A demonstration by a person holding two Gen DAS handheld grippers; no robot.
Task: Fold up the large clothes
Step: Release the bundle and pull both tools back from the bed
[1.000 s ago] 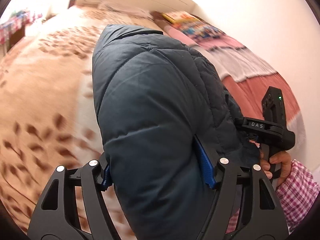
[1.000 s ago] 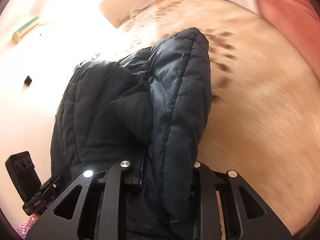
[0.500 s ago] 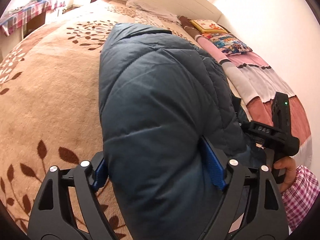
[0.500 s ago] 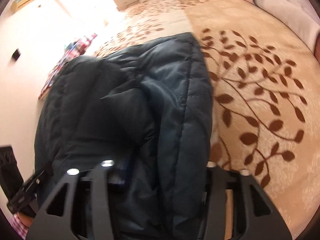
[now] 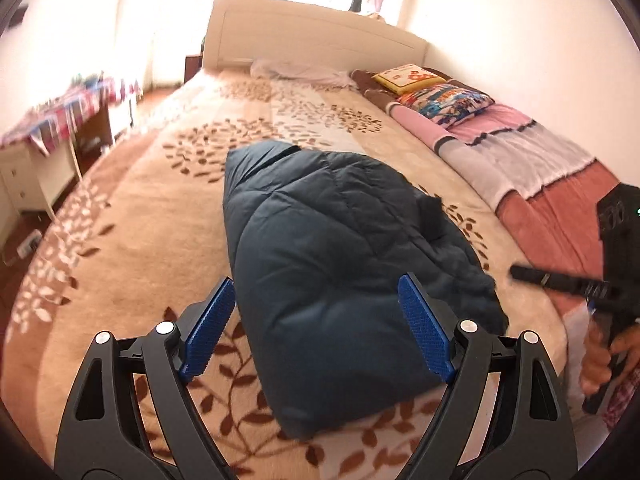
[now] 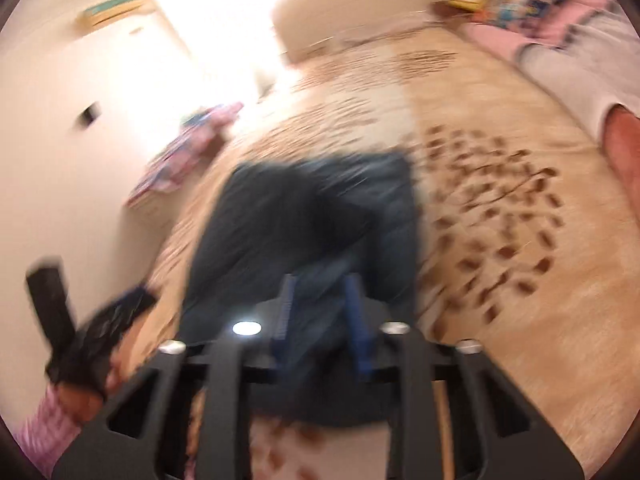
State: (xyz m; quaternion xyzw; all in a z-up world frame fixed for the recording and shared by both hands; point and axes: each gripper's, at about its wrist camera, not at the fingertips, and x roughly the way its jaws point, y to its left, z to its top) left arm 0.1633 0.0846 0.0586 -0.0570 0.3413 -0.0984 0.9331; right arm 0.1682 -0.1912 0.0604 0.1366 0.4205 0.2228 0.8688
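Note:
A dark blue puffer jacket (image 5: pixel 328 248) lies folded in a thick bundle on the leaf-patterned blanket (image 5: pixel 120 264). My left gripper (image 5: pixel 316 282) hovers just above its near end, open wide, blue pads clear of the fabric on either side. In the blurred right wrist view the jacket (image 6: pixel 312 220) lies below my right gripper (image 6: pixel 320 280). Its jaws are closing, a narrow gap still shows between the pads, and no cloth is between them. From the left wrist view the right gripper's body (image 5: pixel 612 280) shows at the right, held by a hand (image 5: pixel 600 356).
A striped pink, grey and red blanket (image 5: pixel 540 176) and pillows (image 5: pixel 444 100) line the bed's right side by the wall. The headboard (image 5: pixel 312 36) stands at the far end. A table with a checked cloth (image 5: pixel 60 116) sits left of the bed.
Both grippers have let go of the jacket and pulled back and up. The jacket now rests on the bed. The right jaws have narrowed.

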